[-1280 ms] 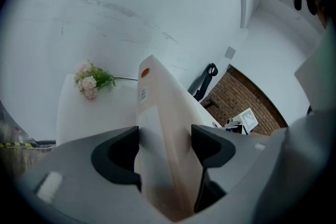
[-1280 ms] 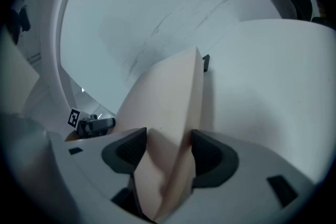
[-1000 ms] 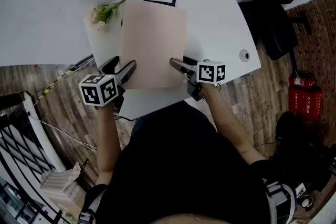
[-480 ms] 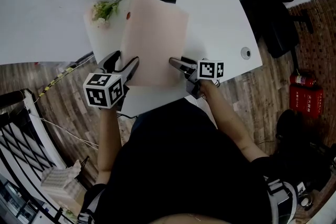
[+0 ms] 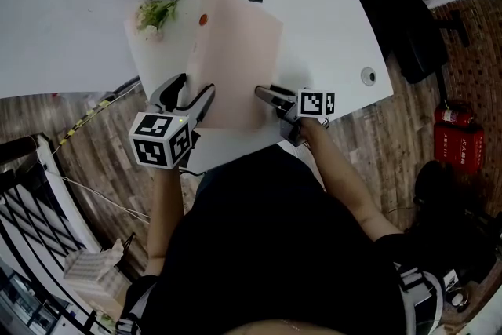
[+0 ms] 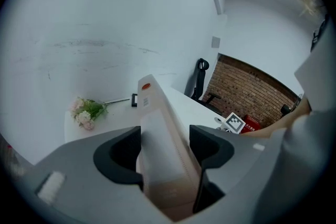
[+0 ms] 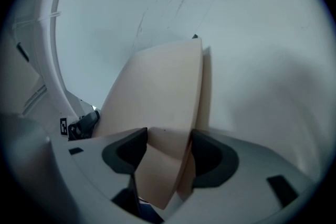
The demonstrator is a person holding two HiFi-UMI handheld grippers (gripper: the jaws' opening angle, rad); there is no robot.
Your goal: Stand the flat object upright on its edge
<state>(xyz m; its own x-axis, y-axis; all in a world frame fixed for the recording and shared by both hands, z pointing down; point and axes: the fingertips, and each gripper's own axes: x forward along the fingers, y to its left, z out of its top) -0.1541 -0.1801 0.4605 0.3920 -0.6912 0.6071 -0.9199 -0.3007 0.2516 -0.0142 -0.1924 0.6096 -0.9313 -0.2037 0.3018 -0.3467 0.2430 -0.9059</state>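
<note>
Left hand-held gripper (image 5: 196, 84) closing around thin, matte beige flat box (image 5: 239, 51), right hand-held gripper (image 5: 263, 94) clamping its rigid edge

This looks like an office or workroom — a white desk (image 5: 329, 20) with a round cable hole (image 5: 366, 76) near its right edge, a black office chair (image 5: 423, 4) far right, a red fire extinguisher (image 5: 457, 149) on the wood-plank floor (image 5: 94, 161), and a brick wall (image 6: 247, 92).

The left gripper (image 5: 196, 85) sits left of the middle in the head view. Its jaws are closing on the box (image 5: 235, 51), which touches both sides. The right gripper (image 5: 263, 95) points left and pinches the box's right edge. The left arm (image 5: 163, 208) and right arm (image 5: 345, 184) reach up the frame.
</note>
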